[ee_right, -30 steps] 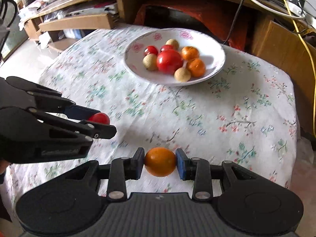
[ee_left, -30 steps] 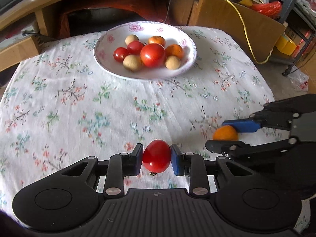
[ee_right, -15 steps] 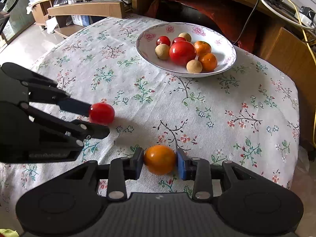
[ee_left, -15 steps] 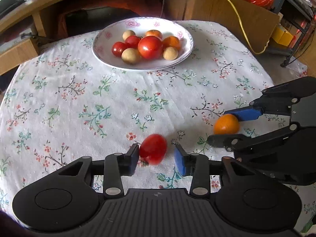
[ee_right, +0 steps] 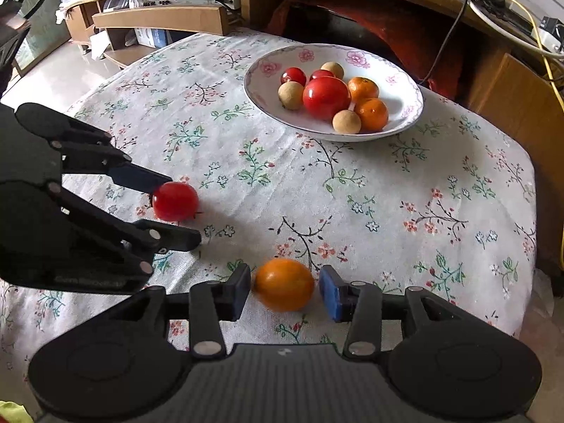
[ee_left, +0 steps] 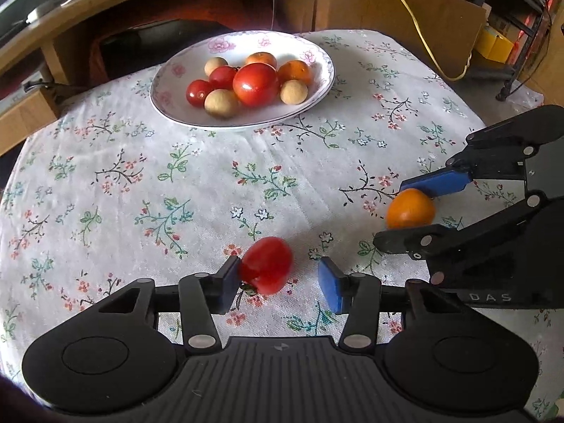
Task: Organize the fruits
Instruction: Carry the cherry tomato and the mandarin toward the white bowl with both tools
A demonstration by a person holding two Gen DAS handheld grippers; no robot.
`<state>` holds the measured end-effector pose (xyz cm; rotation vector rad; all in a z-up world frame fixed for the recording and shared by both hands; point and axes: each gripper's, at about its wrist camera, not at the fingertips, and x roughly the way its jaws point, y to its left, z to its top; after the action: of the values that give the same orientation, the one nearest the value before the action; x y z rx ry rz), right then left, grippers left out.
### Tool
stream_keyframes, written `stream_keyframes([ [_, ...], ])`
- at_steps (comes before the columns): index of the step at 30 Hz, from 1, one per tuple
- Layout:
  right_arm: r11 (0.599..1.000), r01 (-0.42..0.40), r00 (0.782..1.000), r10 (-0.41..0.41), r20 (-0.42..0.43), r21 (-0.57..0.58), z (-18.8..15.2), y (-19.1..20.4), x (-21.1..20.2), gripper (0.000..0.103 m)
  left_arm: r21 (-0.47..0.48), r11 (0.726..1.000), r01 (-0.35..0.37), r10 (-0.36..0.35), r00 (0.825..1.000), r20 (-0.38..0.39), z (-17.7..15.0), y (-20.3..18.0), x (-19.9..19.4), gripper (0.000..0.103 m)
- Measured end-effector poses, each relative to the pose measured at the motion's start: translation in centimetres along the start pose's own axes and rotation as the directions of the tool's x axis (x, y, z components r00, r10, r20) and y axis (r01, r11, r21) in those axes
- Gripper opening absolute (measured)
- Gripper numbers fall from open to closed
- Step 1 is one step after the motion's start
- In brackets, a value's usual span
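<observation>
A small red tomato [ee_left: 268,264] rests on the floral tablecloth [ee_left: 197,183] between the jaws of my left gripper [ee_left: 279,275], which are opening; it touches the left pad, and a clear gap shows at the right pad. An orange [ee_right: 283,283] lies on the cloth between the opening jaws of my right gripper [ee_right: 284,278], with a thin gap at the right pad. Each wrist view shows the other gripper side-on: the right gripper [ee_left: 398,215] around the orange [ee_left: 410,208], the left gripper [ee_right: 179,209] around the tomato [ee_right: 175,201].
A flowered white plate [ee_left: 319,58] at the far side of the table holds a large tomato [ee_left: 255,84], small tomatoes, oranges and tan round fruits. A wooden desk with cables stands behind it. The table's right edge [ee_right: 528,232] drops off near the right gripper.
Both grippers have gone from shut on their fruit to open. The tomato and the orange now rest on the cloth, and the tomato has tipped toward the left pad.
</observation>
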<state>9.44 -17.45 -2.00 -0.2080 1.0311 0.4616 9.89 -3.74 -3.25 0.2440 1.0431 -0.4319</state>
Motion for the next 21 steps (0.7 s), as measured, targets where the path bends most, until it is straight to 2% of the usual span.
stream_keyframes([
  [6, 1.0, 0.01, 1.0, -0.01, -0.008, -0.008, 0.08, 0.11, 0.11, 0.042, -0.005, 1.0, 0.0, 0.0, 1.0, -0.003, 0.08, 0.26, -0.05, 0.049],
  [13, 1.0, 0.011, 1.0, -0.011, -0.014, 0.013, -0.05, -0.09, -0.08, 0.035, -0.026, 1.0, 0.004, -0.004, 1.0, -0.006, 0.07, 0.42, -0.3, 0.037],
  [21, 0.999, 0.007, 1.0, -0.007, -0.012, 0.037, 0.09, -0.23, -0.22, 0.035, -0.048, 0.999, 0.02, -0.02, 1.0, -0.003, 0.27, 0.26, -0.49, 0.037],
])
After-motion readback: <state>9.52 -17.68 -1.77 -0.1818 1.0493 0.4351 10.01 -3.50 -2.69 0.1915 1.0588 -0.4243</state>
